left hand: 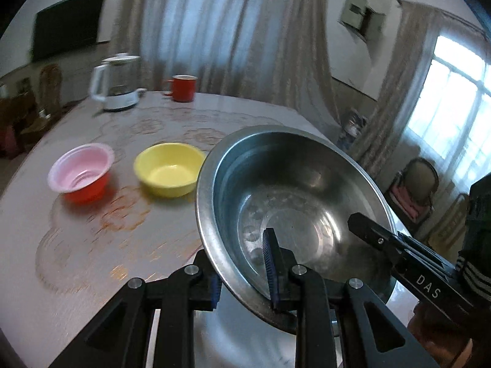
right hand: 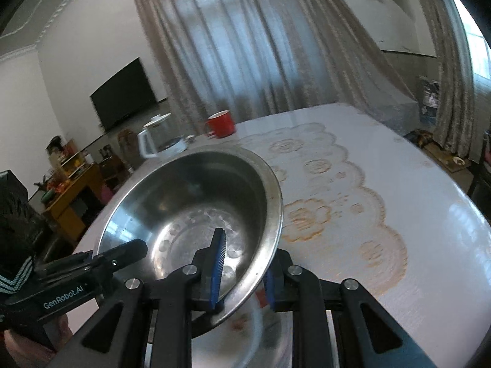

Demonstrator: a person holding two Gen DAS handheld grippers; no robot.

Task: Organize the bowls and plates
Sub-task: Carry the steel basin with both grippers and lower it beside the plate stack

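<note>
Three bowls [left hand: 294, 214], one mug [left hand: 183, 88], one kettle [left hand: 118, 82]

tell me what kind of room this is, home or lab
Most likely a home living or dining room: a wall-mounted television, long curtains over the windows, and a patterned dining table holding a kettle and red mug.
</note>
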